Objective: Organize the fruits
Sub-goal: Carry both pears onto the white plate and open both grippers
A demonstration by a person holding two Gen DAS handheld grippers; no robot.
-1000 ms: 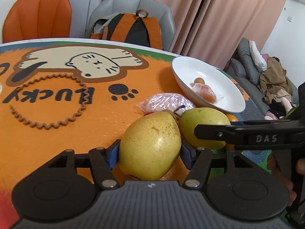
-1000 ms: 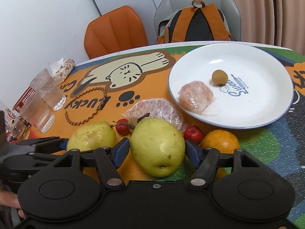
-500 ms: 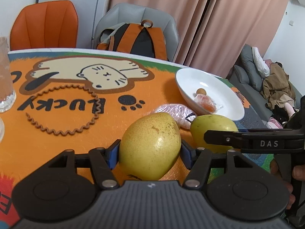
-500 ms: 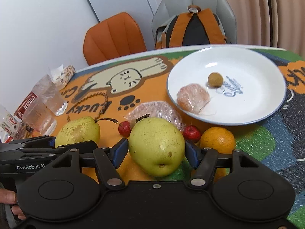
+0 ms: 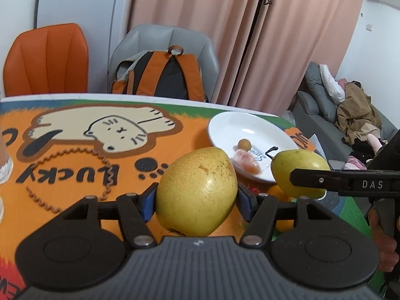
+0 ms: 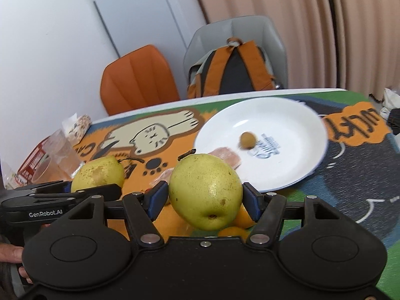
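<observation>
Orange (image 6: 233,232) mostly behind right gripper (image 6: 205,197)

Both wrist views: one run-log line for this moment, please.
left hand-held gripper: shut on yellow speckled pear | right hand-held gripper: shut on yellow-green pear | white round plate: holds peeled orange segment, small brown fruit

Pear (image 5: 197,192) between left tongs (image 5: 196,200)

Yellow-green speckled pears (image 5: 197,192) (image 6: 206,191), white plate (image 6: 295,122) with blue lettering, orange mat (image 5: 75,172) printed with cream cat and black paw prints, orange chair (image 5: 46,60), orange-and-black backpack (image 5: 162,75), pink curtains (image 5: 225,37).
</observation>
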